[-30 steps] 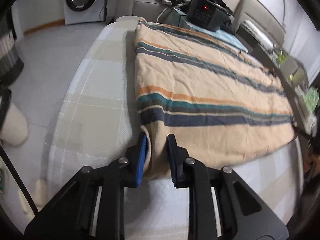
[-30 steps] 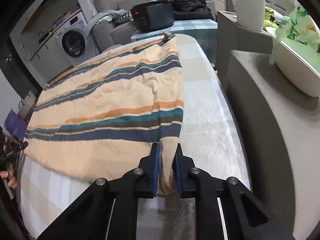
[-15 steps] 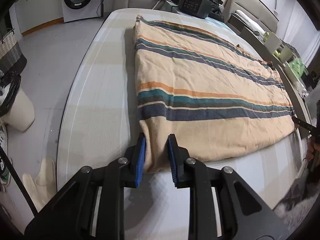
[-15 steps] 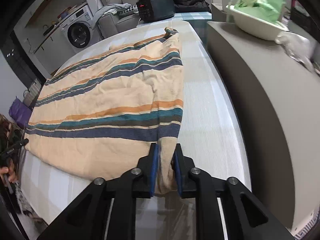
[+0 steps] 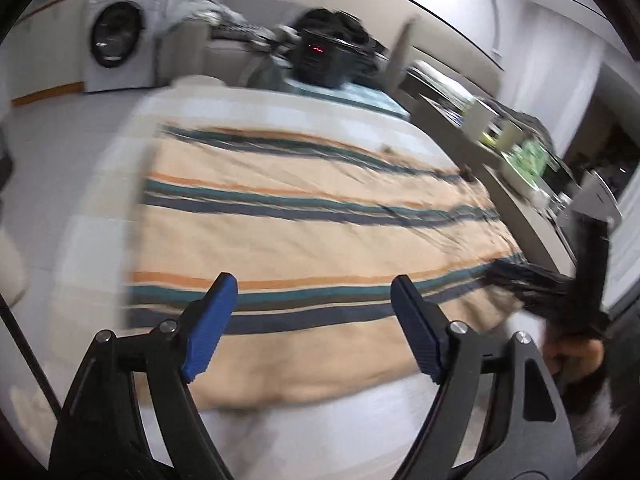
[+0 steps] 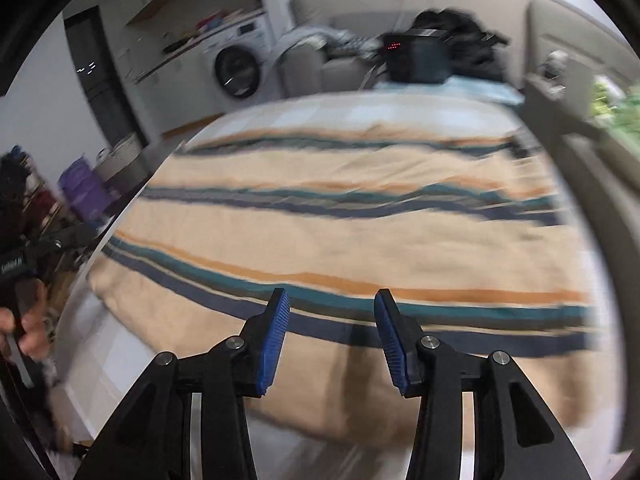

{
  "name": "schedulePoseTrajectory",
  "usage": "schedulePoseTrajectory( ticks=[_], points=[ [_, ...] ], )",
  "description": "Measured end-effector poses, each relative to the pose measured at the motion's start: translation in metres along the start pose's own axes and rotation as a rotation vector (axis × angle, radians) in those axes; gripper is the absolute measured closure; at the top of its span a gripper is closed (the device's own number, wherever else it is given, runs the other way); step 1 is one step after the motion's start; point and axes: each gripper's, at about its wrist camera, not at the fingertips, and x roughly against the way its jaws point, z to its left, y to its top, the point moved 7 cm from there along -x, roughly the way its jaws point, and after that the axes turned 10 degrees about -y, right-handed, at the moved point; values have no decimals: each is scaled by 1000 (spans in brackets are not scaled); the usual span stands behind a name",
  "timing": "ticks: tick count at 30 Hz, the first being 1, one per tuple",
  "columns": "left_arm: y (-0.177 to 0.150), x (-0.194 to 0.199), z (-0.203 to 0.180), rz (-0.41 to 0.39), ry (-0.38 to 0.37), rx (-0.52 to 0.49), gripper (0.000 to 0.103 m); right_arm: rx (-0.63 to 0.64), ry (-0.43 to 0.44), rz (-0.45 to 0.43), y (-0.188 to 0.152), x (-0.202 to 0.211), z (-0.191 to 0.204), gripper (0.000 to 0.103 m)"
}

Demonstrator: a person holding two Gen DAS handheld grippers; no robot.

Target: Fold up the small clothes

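Striped cloth (image 5: 320, 240) spread flat across the tabletop (image 5: 80, 272), stripes running left to right, likely laid out smooth so the next fold lands square. Left gripper (image 5: 312, 304) opening wide, nothing between the pads, cloth's near edge just beyond and below. Right gripper (image 6: 330, 320) also opening, empty, hovering over the near hem (image 6: 320, 400).

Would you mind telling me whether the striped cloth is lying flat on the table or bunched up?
Flat: the striped cloth lies spread across the table, its stripes running edge to edge.
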Motion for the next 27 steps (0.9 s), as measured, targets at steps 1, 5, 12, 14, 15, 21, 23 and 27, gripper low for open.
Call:
schedulePoseTrajectory(
  ticks=[1, 5, 12, 14, 15, 21, 23, 27],
  points=[
    [-6, -20, -8, 52, -22, -18, 26, 24, -4, 20, -1, -12, 10, 58],
    [-29, -57, -4, 145, 14, -20, 26, 161, -101, 37, -11, -24, 14, 57],
    [-49, -42, 8, 128, 23, -73, 26, 9, -301, 20, -49, 8, -109, 36],
    [-55, -34, 12, 124, 35, -94, 26, -12, -314, 0, -55, 18, -125, 36],
    [-59, -31, 13, 125, 43, -96, 26, -13, -330, 9, -55, 19, -129, 36],
    [-45, -19, 6, 116, 52, -77, 26, -39, -227, -42, -23, 27, -100, 36],
    [-21, -34, 0, 110, 54, -77, 26, -41, -167, -39, 1, 7, -76, 36],
    [14, -65, 10, 132, 101, -72, 26, 31, -122, 23, 34, -46, -32, 36]
  ],
)
